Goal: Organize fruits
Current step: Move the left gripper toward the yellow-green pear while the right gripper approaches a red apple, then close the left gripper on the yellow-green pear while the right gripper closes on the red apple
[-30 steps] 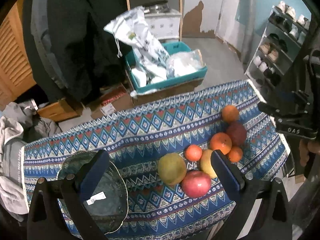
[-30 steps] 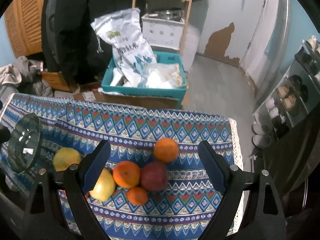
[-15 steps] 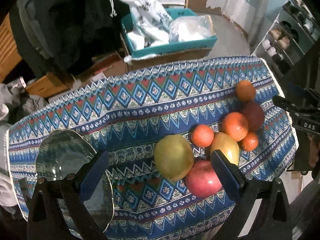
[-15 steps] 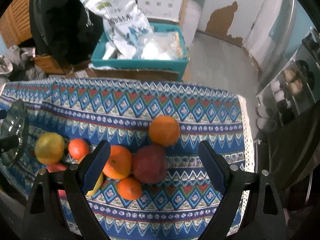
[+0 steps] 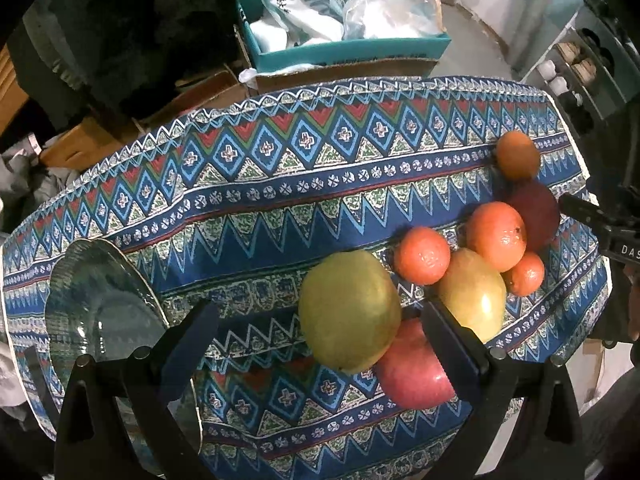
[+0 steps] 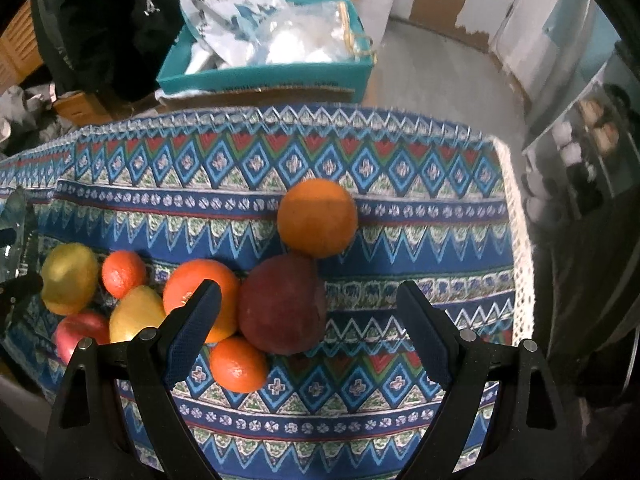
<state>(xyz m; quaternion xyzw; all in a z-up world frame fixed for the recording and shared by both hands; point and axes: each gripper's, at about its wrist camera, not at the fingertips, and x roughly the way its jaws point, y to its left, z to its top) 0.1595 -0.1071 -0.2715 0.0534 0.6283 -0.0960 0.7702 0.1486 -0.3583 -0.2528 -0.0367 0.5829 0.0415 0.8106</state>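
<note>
Left of the fruit cluster: glass plate on patterned cloth. Within wide-spread left gripper: yellow-green pear, dull-skinned, touching red apple. Right of them: oranges, under wide-spread right gripper.

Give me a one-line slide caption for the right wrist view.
Open right claw poised over a dark red fruit amid oranges on a patterned tablecloth.

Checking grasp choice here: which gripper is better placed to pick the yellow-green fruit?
Left. The left gripper is open, with the yellow-green fruit between its fingers. The right gripper, also open, frames the dark red fruit instead.
</note>
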